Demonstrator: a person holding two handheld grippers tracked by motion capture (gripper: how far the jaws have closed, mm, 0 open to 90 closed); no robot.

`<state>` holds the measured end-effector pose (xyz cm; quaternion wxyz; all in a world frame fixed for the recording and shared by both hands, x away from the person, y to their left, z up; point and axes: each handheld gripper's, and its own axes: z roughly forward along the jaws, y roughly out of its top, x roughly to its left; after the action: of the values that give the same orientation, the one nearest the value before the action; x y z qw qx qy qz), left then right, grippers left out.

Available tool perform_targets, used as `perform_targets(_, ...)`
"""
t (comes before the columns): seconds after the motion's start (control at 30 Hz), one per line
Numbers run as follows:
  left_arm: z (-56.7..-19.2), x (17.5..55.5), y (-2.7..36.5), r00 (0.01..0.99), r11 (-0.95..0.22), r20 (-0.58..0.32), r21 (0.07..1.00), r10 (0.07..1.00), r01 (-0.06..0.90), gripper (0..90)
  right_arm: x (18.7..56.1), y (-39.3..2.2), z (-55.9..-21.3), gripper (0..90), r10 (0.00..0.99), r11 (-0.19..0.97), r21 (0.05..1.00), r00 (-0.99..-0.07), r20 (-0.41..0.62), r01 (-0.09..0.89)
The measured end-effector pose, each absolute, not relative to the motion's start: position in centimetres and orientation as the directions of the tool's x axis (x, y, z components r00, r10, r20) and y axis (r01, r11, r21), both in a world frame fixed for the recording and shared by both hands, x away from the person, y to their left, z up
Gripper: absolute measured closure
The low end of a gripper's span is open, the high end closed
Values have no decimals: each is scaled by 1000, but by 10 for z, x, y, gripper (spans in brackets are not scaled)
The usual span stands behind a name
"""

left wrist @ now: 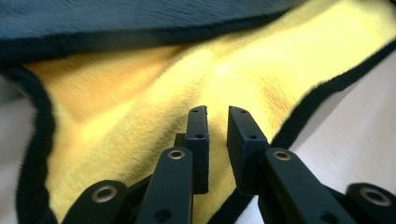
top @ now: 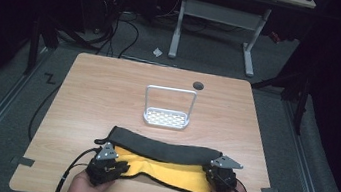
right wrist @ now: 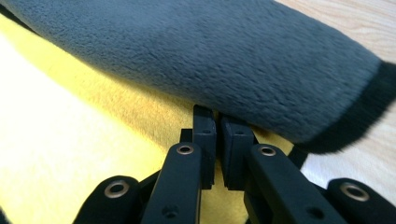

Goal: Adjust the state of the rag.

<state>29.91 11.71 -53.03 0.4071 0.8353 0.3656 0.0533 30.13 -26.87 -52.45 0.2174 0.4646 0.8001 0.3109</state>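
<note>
Folding step on the yellow-grey microfibre cloth (top: pixel 164 163): left gripper (left wrist: pixel 217 126) released above it, right gripper (right wrist: pixel 218 126) barely parted, holding nothing. Next: regrip near hem.

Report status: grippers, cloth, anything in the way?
Left gripper slightly open over the cloth, nothing pinched. Right gripper nearly closed at the grey fold. Small rack stands beyond, clear of the cloth.

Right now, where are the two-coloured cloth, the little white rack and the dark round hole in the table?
cloth (top: pixel 168 169): high view, on its yellow side.
white rack (top: pixel 166 119): high view, on its perforated base.
round hole (top: pixel 198 85): high view, on its centre.
</note>
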Motion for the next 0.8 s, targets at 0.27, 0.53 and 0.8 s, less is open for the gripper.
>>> perform_targets(0.27, -529, 286, 121, 743, -417, -231, 706, 629, 573, 780, 284, -282, -524, 842, 882, 365, 700, -469, -49, 614)
perform_targets(0.53, -521, 319, 124, 701, -361, -175, 757, 691, 544, 762, 292, -282, -520, 856, 889, 345, 731, -454, -53, 589)
perform_targets(0.8, -532, 318, 127, 677, -348, -211, 730, 705, 589, 766, 301, -279, -526, 856, 884, 369, 709, -462, -69, 601)
